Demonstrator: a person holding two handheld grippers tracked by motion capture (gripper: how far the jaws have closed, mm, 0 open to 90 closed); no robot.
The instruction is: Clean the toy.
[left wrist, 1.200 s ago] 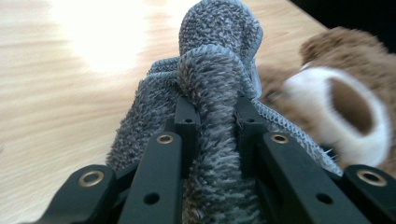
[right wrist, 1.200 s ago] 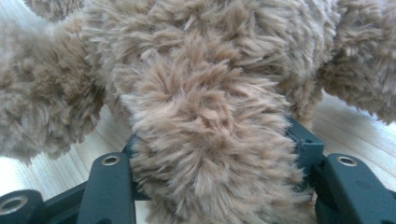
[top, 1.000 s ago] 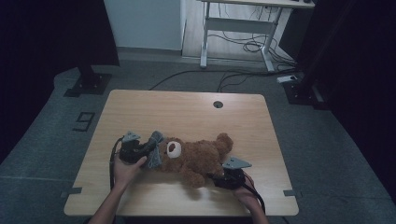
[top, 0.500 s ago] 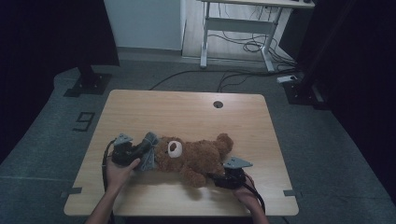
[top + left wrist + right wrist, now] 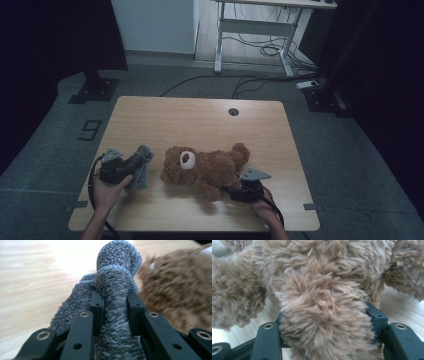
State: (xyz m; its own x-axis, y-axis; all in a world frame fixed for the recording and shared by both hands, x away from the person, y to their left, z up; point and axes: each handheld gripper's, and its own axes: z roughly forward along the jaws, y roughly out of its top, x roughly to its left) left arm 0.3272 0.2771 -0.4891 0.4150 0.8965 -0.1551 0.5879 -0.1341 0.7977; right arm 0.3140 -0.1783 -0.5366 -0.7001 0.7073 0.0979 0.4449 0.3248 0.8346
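- Pinching a grey cloth [image 5: 115, 297] between the 2 fingers [image 5: 96, 306] of the left gripper [image 5: 131, 163]: a thick fold stands up between the pads, the rest spilling out beyond the tips and down onto the table [image 5: 210, 117].
- Clamped that way, probably, to keep the cloth bunched and under control, just clear of the bear [image 5: 202, 169], whose head sits a little past the fingertips.
- Grasping a furry limb of the bear with the right gripper [image 5: 231, 192]: pile bulges up between the 2 dark fingers [image 5: 267, 338] and hides most of the pads, so firmly clenched on the limb by the look of it.
- Held low and from the near side, likely to pin the toy while the other hand works with the cloth.
- Lying on its side across the near half of the table, head toward the left fingers, legs toward the right ones, white muzzle turned up.
- Resting cloth and bear near each other, with no contact to be made out in the high view; left gripper view blurred at the bear, so the gap there cannot be judged.
- Judged: next move calls for a steady hold on the limb, else the toy slides.
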